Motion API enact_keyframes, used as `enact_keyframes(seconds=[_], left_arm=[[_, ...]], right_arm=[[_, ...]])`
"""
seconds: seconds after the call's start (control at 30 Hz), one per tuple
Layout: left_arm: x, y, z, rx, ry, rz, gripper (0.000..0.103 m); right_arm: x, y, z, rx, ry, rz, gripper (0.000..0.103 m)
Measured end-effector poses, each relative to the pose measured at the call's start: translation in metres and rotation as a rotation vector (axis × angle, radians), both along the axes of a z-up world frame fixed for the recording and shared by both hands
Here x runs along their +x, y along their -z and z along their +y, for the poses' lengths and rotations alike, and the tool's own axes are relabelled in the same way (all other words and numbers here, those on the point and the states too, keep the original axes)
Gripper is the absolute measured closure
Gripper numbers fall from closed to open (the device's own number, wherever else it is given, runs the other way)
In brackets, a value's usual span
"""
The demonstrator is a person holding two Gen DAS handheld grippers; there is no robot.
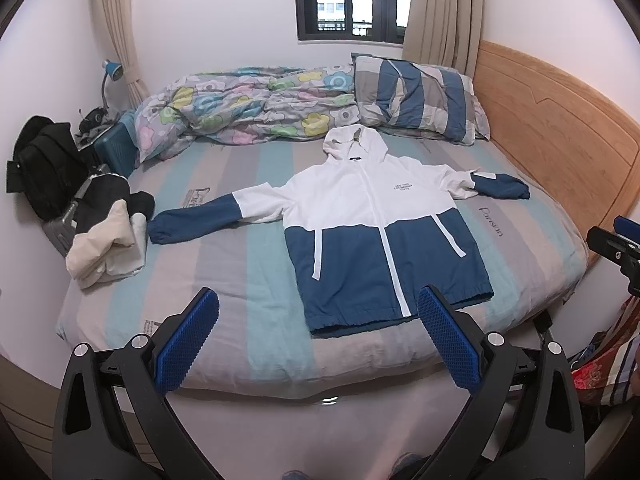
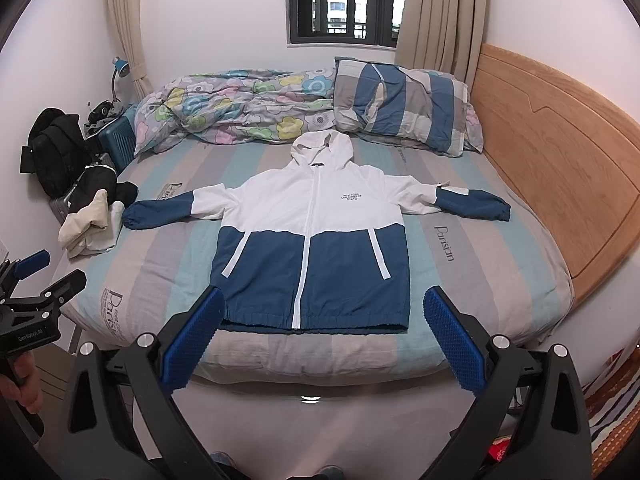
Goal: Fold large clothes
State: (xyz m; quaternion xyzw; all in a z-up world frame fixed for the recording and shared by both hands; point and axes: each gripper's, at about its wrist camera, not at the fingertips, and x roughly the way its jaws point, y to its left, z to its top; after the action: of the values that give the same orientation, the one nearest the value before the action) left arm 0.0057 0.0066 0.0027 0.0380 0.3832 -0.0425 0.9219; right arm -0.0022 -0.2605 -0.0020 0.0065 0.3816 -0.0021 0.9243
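I hold both claws released over the near edge of the bed (image 2: 460,216), neither one touching anything. My left claw (image 1: 318,308) has its blue pads spread wide, and my right claw (image 2: 322,308) is spread just as wide. The hooded jacket (image 2: 316,240), white above and blue below, lies flat and face up on the striped sheet, zipped, hood toward the far side, sleeves stretched out left and right, hem nearest me. A striped pillow (image 2: 400,104) and a flowered quilt (image 2: 240,108) sit along the far side. A pile of folded clothes (image 1: 108,240) rests at the bed's left edge.
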Motion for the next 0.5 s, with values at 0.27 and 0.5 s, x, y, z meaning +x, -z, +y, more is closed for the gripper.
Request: enact_keyframes(seconds=[0.27,0.5], left_arm=[[0.0011,0.0017,-0.0014,0.002,-0.001,-0.001,0.006],[0.0095,0.0018,0.0025,0.000,-0.003,0.019,0.006]], right_arm=[[0.0000,0.0002,-0.0006,0.000,0.000,-0.002,0.007],[0.0064,-0.0001,-0.0003,0.008,0.012,0.026,0.007]])
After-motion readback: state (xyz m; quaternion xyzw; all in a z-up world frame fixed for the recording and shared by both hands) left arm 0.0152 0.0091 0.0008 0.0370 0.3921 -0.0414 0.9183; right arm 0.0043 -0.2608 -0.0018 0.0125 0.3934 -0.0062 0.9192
